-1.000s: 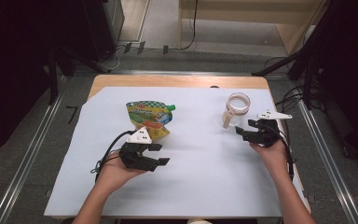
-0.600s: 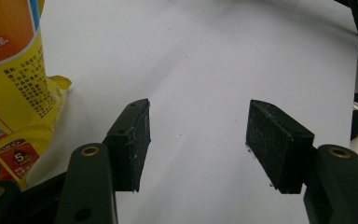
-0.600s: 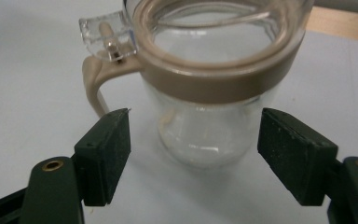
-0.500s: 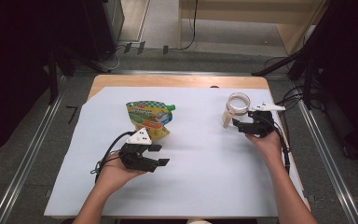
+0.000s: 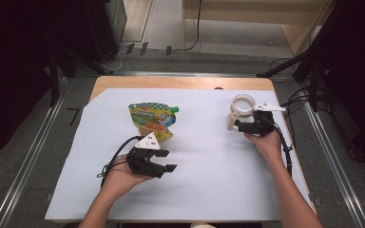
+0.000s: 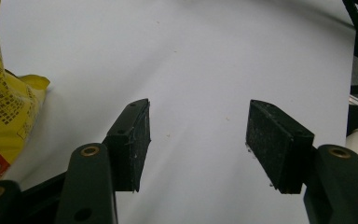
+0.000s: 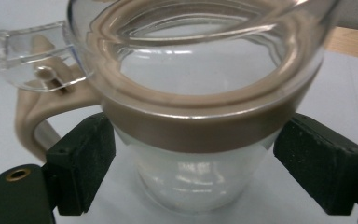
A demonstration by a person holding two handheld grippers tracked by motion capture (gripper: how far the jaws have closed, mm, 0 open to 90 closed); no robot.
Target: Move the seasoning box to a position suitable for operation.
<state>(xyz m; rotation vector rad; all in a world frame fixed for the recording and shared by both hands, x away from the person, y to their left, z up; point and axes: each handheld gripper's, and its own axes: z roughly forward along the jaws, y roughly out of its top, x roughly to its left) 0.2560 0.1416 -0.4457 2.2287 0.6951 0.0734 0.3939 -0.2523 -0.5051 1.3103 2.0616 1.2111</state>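
Note:
A clear glass pitcher [image 5: 243,104] with a tan rim and handle stands at the far right of the white sheet [image 5: 209,190]. My right gripper [image 5: 240,126] is open, and in the right gripper view the pitcher [image 7: 200,93] sits between its pads [image 7: 81,163], with a gap on the right side. A yellow and green spouted pouch [image 5: 152,119] lies left of centre. Just in front of it, my left gripper [image 5: 167,160] is open and holds nothing. In the left gripper view the left gripper [image 6: 200,116] has bare sheet between its jaws and the pouch [image 6: 2,98] at the left edge.
The white sheet covers a wooden table whose far edge [image 5: 180,83] shows at the back. Metal rails [image 5: 24,161] run along both sides on the floor. Cables [image 5: 287,147] trail from the right gripper near the table's right edge.
My right gripper has moved forward and left to the pitcher, and its jaws now stand on either side of it. The left gripper and the pouch have stayed put.

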